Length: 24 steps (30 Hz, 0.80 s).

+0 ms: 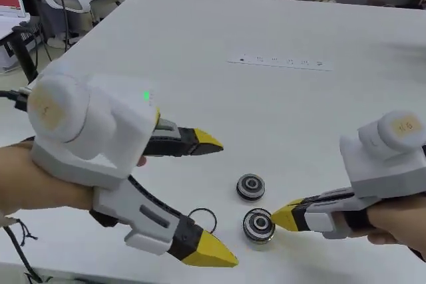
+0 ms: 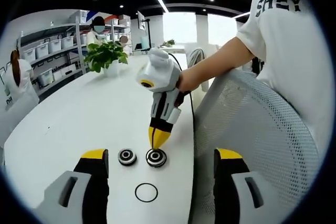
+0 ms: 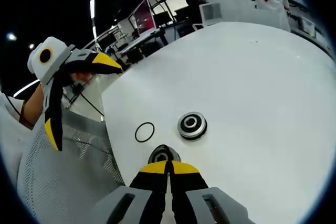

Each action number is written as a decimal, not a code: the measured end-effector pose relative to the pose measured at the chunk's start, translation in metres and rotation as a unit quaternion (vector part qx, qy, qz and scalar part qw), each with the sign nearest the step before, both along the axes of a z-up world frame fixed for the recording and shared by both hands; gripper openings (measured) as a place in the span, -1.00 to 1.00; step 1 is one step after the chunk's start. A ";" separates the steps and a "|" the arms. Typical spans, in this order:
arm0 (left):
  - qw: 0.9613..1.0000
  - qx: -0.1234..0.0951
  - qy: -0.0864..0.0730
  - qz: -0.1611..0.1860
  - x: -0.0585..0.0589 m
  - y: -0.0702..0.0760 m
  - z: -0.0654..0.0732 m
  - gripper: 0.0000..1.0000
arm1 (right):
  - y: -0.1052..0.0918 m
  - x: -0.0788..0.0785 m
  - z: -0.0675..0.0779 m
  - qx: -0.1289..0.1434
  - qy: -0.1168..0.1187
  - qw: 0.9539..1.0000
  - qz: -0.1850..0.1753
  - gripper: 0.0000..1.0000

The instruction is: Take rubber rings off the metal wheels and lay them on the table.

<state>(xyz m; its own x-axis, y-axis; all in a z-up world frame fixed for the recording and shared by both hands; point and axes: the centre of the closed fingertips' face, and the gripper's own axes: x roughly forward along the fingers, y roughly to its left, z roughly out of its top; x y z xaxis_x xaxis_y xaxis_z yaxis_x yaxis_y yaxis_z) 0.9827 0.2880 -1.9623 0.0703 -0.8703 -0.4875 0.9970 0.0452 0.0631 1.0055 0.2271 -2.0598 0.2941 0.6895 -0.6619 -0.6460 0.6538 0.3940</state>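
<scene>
Jaws on your right gripper [image 3: 169, 167] are pressed together with no gap between the yellow tips. Whether they pinch any edge of rubber, you cannot tell. The closed point rests against the near metal wheel [image 1: 259, 225], touching its rim on the side toward your right hand [image 1: 393, 223]. In the right gripper view that wheel is half hidden behind the tips. Your left gripper [image 1: 212, 196] stands wide open and holds nothing, with one jaw raised above the table [image 1: 200, 44] and the other low, near the front edge. In the left gripper view both wheels and the loose rubber ring [image 2: 146, 192] lie between those spread jaws. The ring is the nearest of the three to that gripper, flat on the white top and apart from both wheels. The far metal wheel [image 1: 250, 187] lies just beside the near one without touching it, and neither gripper is on it. In the head view your lower left jaw covers part of the loose ring. A mesh chair back [image 2: 252, 129] stands at the table's edge, beyond one of the left jaws. A socket strip [image 1: 279, 62] is set into the top well beyond the wheels. Farther along the table stands a potted plant [image 2: 105, 55], with shelves [image 2: 47, 51] of bins behind it.
</scene>
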 end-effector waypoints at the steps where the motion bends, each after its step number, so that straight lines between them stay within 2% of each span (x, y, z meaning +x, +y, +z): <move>1: 1.000 -0.004 -0.001 0.006 0.001 0.002 0.002 0.62 | 0.000 0.000 0.000 0.000 0.000 1.000 0.000 -1.00; 9: 0.998 -0.024 -0.007 0.056 0.002 0.026 0.011 0.69 | 0.000 0.000 -0.001 -0.001 0.001 1.000 0.002 -1.00; 13: 0.997 -0.032 -0.002 0.074 0.000 0.035 0.012 0.71 | 0.001 -0.001 -0.001 -0.002 0.001 1.000 0.003 -1.00; 17: 0.993 -0.044 0.004 0.107 0.001 0.048 0.010 0.72 | 0.002 -0.002 -0.002 -0.003 0.002 1.000 0.005 -1.00; 24: 0.988 -0.050 0.021 0.141 -0.001 0.062 0.000 0.74 | 0.002 -0.003 -0.002 -0.004 0.003 1.000 0.006 -1.00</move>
